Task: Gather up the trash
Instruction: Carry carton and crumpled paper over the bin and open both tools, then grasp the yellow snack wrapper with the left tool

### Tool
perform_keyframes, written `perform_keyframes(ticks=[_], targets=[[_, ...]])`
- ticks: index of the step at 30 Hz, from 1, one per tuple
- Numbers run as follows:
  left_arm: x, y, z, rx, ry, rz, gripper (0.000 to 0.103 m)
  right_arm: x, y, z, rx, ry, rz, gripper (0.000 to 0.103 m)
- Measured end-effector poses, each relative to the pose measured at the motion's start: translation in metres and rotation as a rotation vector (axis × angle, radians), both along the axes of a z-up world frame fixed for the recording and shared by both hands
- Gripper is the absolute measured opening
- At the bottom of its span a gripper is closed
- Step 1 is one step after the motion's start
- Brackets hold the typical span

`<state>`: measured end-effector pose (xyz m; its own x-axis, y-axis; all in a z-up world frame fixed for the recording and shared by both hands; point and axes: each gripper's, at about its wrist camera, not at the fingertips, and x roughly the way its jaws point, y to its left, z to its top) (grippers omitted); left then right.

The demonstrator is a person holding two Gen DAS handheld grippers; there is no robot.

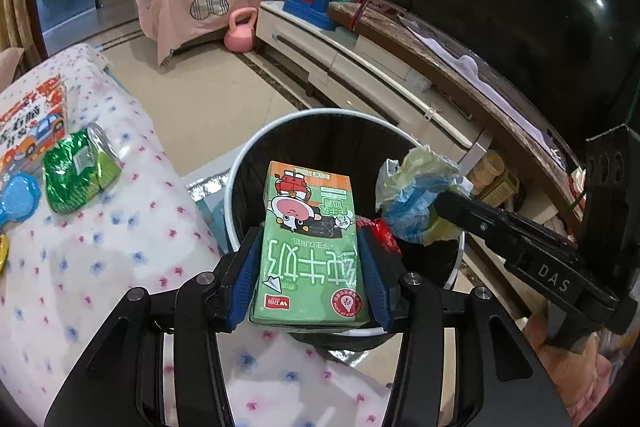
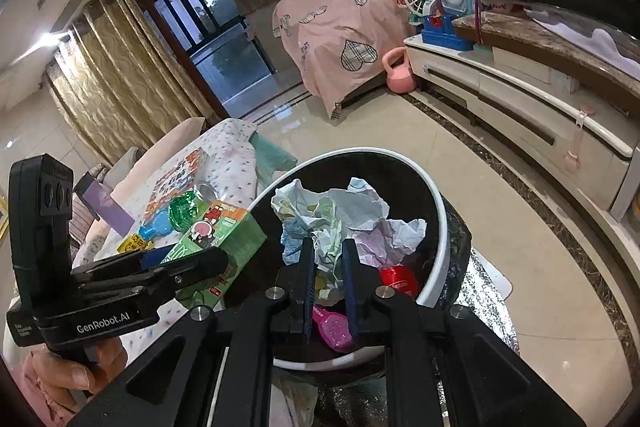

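Note:
A green milk carton (image 1: 310, 267) sits between the blue pads of my left gripper (image 1: 307, 233), which is shut on it above the open mouth of the white-rimmed black bin (image 1: 256, 147). My right gripper (image 2: 328, 243) is shut on a crumpled wad of paper and plastic (image 2: 360, 215) and holds it over the same bin (image 2: 360, 151). The left wrist view shows that wad (image 1: 416, 195) at the tip of the right gripper (image 1: 440, 201), to the right of the carton. Inside the bin lie a red can (image 2: 398, 277) and a pink glittery piece (image 2: 334, 327).
Left of the bin a table with a floral cloth (image 1: 120, 267) carries a green foil wrapper (image 1: 76, 171), a blue plastic piece (image 1: 18, 195) and a colourful booklet (image 1: 32, 119). A low TV cabinet (image 1: 360, 67) runs along the right, and a pink kettlebell (image 1: 240, 33) stands on the tiled floor.

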<state>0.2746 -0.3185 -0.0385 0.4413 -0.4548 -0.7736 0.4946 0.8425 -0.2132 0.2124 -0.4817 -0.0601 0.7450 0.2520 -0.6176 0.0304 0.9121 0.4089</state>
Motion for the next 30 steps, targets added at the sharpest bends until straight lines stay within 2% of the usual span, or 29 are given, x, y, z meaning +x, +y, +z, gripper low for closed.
perform_keyframes(ticks=[4,6,13,16,18,20,30], targets=[[0.0,0.0,-0.001,0.002,0.008,0.002,0.067,0.005,-0.003,-0.004,0.015,0.017,-0.001,0.021],[-0.002,0.004,0.001,-0.007,0.002,0.009,0.067,0.005,-0.005,-0.004,0.022,0.016,-0.002,0.029],[-0.015,0.04,0.003,-0.028,-0.009,0.064,0.073,-0.006,-0.002,0.003,0.044,-0.018,-0.009,0.044],[-0.022,0.065,-0.003,-0.033,0.002,0.109,0.073,-0.012,0.009,0.005,0.05,-0.038,0.001,0.06],[-0.026,0.083,-0.008,-0.038,0.013,0.142,0.073,-0.015,0.018,0.007,0.059,-0.051,0.015,0.074],[-0.029,0.102,-0.013,-0.041,0.027,0.179,0.073,-0.019,0.03,0.008,0.065,-0.063,0.03,0.08],[-0.043,0.204,-0.027,-0.076,0.059,0.364,0.074,-0.02,0.109,-0.001,0.079,-0.053,0.164,0.084]])
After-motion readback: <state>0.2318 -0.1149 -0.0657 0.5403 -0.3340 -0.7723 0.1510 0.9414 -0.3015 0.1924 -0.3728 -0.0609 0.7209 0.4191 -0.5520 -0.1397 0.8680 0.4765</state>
